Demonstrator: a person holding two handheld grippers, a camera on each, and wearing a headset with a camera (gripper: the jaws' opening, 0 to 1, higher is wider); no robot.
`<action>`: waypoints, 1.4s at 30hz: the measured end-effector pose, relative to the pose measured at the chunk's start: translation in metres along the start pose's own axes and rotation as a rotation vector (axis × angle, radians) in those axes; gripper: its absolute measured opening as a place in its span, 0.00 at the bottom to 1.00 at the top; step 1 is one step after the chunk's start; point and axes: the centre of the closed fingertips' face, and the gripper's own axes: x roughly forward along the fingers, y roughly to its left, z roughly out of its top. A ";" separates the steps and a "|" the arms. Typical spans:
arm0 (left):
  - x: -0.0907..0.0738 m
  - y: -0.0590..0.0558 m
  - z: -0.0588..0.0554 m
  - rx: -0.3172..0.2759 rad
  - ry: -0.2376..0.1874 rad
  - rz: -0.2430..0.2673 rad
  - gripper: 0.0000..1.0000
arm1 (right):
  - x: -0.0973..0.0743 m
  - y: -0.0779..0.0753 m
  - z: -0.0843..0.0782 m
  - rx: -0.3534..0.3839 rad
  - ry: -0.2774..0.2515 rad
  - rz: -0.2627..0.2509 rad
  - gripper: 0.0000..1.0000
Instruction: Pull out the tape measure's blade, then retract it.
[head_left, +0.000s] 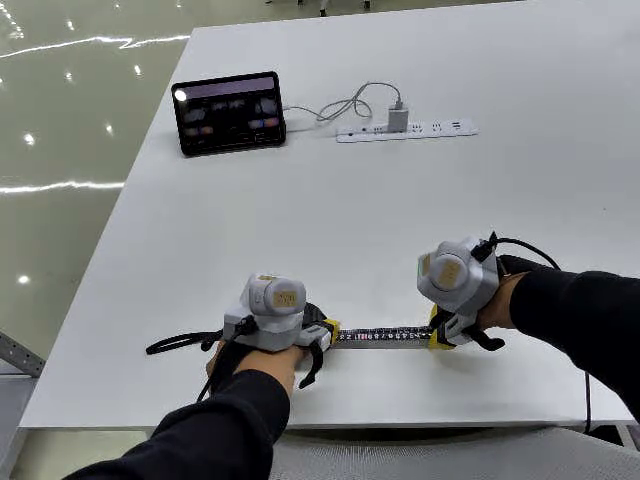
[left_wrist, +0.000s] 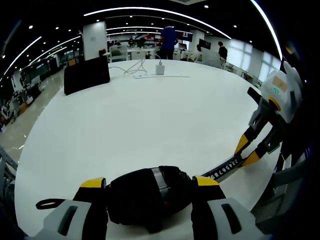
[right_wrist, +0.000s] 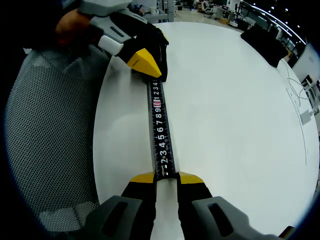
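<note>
L tongs (left_wrist: 149, 181) hold case (left_wrist: 145, 200), R tongs (right_wrist: 166, 177) blade (right_wrist: 159, 125) — white table (head_left: 400, 200), glossy floor (head_left: 70, 120).

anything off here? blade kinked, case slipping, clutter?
Nothing stands out. The left gripper clamps the tape measure's case. The right gripper pinches the end of the blade, which runs straight and flat along the table between them. The tablet and power strip sit tidy at the far end.
</note>
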 end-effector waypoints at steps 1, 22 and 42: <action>0.000 0.000 0.000 0.000 -0.001 0.000 0.64 | 0.000 -0.001 0.000 0.000 0.001 0.000 0.11; 0.001 0.000 -0.001 0.015 0.003 0.007 0.65 | 0.004 0.001 0.010 0.005 -0.006 -0.005 0.11; 0.003 0.000 0.001 0.025 -0.022 -0.004 0.64 | 0.007 0.002 0.017 0.000 -0.019 -0.006 0.11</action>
